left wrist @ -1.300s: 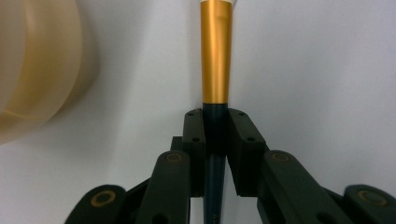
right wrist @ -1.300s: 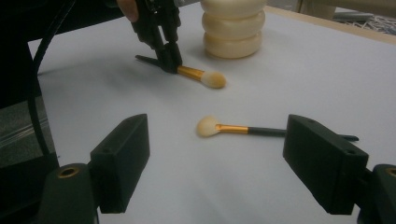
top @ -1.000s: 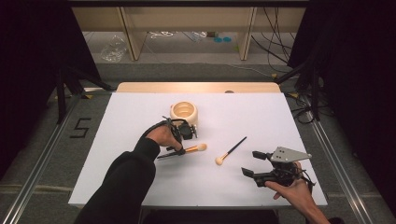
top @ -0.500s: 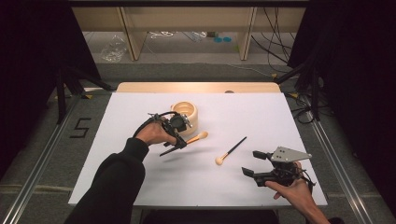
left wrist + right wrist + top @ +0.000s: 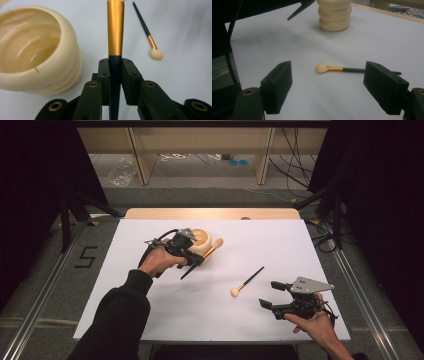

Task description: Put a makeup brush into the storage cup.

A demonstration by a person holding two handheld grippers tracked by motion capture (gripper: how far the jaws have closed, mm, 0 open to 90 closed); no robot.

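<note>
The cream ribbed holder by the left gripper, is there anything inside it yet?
Empty. The left gripper view looks into the cream ribbed holder and shows bare inner walls; the brush clamped in the left gripper is outside it.

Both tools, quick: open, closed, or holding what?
Left tool: closed on the large brush, beside the cream pot.
Right tool: open, holding nothing; small brush lies ahead.

White tabletop (image 5: 300, 240) with a pale wooden strip (image 5: 210, 213) along its far edge, flanked by metal rails (image 5: 30, 320) on grey floor marked "5" (image 5: 86, 256). Beyond, wooden shelf legs (image 5: 138, 155), loose black cables (image 5: 295, 150) and crumpled clear plastic (image 5: 121, 171). Black curtains (image 5: 380, 195) on both sides.
</note>
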